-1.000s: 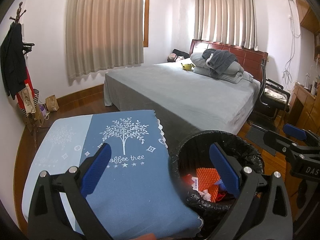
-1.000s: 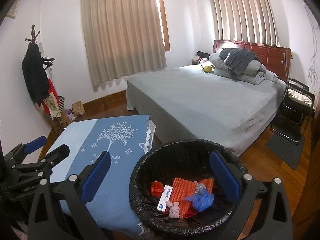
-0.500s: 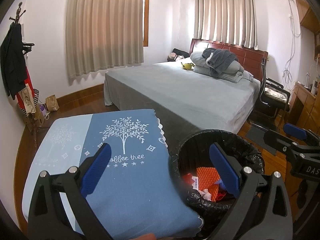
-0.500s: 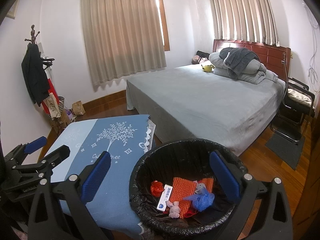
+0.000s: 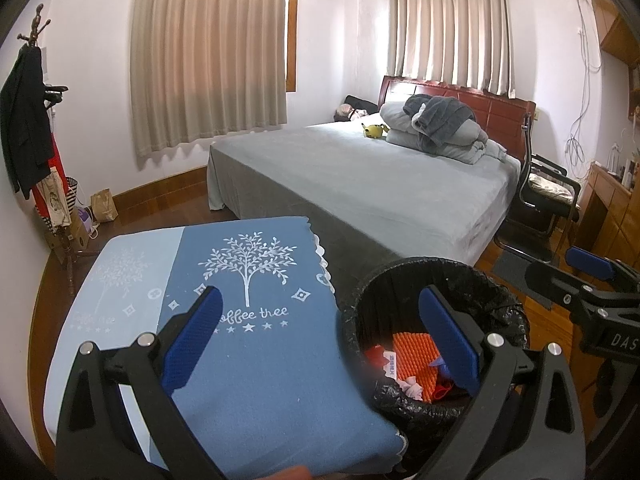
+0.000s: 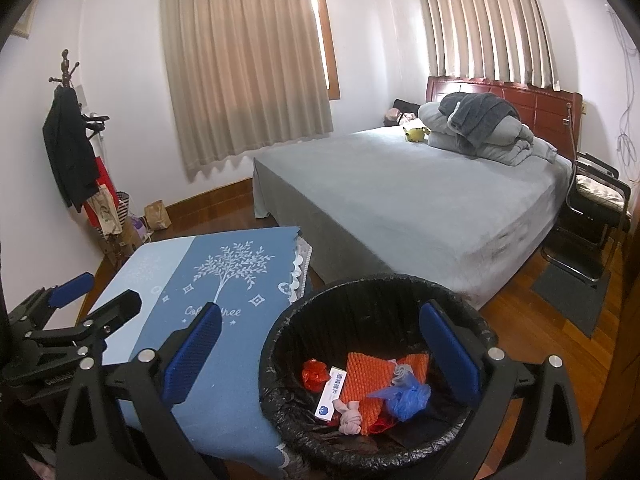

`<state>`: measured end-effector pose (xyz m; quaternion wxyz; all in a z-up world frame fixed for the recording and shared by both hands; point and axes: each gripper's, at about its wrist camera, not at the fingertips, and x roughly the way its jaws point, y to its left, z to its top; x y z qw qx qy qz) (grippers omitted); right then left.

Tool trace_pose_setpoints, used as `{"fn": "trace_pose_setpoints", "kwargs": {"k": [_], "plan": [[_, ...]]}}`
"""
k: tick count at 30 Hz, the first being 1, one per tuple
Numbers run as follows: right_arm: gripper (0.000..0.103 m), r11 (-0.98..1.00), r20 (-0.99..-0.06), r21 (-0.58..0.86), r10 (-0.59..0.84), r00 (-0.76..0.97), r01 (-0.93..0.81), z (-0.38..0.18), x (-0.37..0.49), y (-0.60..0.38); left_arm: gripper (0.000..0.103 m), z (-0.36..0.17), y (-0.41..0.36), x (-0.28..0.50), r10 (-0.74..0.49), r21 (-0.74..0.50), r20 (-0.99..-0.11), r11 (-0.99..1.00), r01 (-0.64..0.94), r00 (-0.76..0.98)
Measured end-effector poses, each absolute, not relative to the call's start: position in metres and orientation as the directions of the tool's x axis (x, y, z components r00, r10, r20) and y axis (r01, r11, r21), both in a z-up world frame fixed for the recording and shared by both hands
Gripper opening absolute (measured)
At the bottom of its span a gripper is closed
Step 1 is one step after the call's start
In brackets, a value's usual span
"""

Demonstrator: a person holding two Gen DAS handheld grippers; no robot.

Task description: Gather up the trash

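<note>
A black-lined trash bin [image 6: 304, 320] stands beside a small table with a blue tree-print cloth [image 6: 224, 272]. In the bin lie orange mesh [image 6: 366, 376], a white box [image 6: 331, 394], a red wrapper [image 6: 315, 374], a blue bag [image 6: 406, 394] and a pink scrap [image 6: 348, 414]. My right gripper [image 6: 320, 356] is open and empty above the bin's left rim. My left gripper [image 5: 320, 340] is open and empty over the cloth [image 5: 248, 280] and the bin [image 5: 400, 272]. Each gripper shows in the other's view, the right one [image 5: 588, 280] and the left one [image 6: 80, 300].
A large grey bed [image 6: 400, 200] with folded bedding [image 6: 476, 128] and a yellow plush toy [image 6: 416, 134] fills the room's middle. A black chair [image 6: 592, 216] stands at the right. A coat stand with clothes [image 6: 72, 152] and paper bags [image 6: 158, 216] are at the left wall.
</note>
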<state>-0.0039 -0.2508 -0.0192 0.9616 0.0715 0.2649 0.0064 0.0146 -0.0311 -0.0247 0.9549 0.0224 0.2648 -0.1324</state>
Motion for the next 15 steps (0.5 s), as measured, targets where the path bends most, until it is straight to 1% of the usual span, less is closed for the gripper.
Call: {"fn": "trace_pose_setpoints", "kwargs": {"k": [15], "plan": [[0.097,0.99,-0.509,0.14,0.05,0.859,0.026,-0.0199,-0.003,-0.2514,0.096,-0.0231,-0.0315,0.0147,-0.241,-0.027,-0.513,0.964,0.264,0.824]]}}
